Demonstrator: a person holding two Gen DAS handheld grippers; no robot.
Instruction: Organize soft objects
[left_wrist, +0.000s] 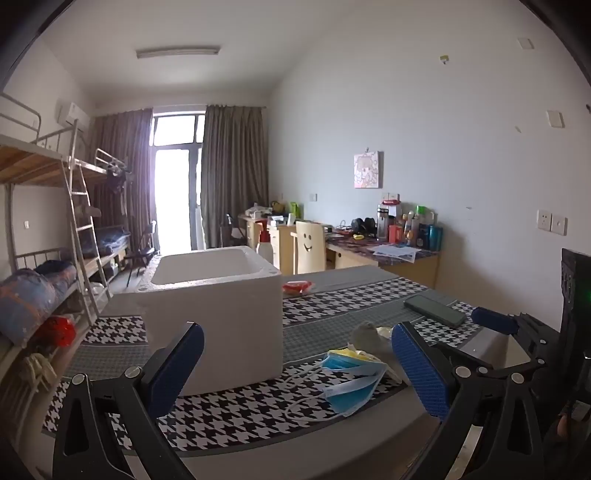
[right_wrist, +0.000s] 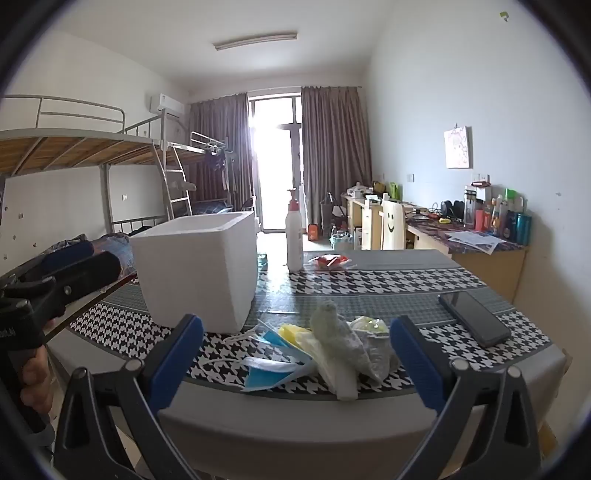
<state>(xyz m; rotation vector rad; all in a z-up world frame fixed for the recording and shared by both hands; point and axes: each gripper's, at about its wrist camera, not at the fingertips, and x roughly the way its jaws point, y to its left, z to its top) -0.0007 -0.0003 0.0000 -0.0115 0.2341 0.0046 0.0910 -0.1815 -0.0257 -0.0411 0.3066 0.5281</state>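
Both claws are held just above the near edge of the counter (right_wrist: 295, 417), tilted a little down. The left claw (left_wrist: 295, 369) and the right claw (right_wrist: 295, 365) are spread wide, holding nothing. The pile of soft objects (right_wrist: 317, 350) lies on the houndstooth cloth (right_wrist: 369, 284), beside the white foam box (right_wrist: 195, 266). Behind are bunk beds (right_wrist: 74, 144) and curtains (right_wrist: 332, 155).

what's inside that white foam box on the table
From the left wrist view, only the upper inner walls of the white foam box show, and they look bare. Its own front wall hides the bottom, so whether anything lies inside cannot be told.
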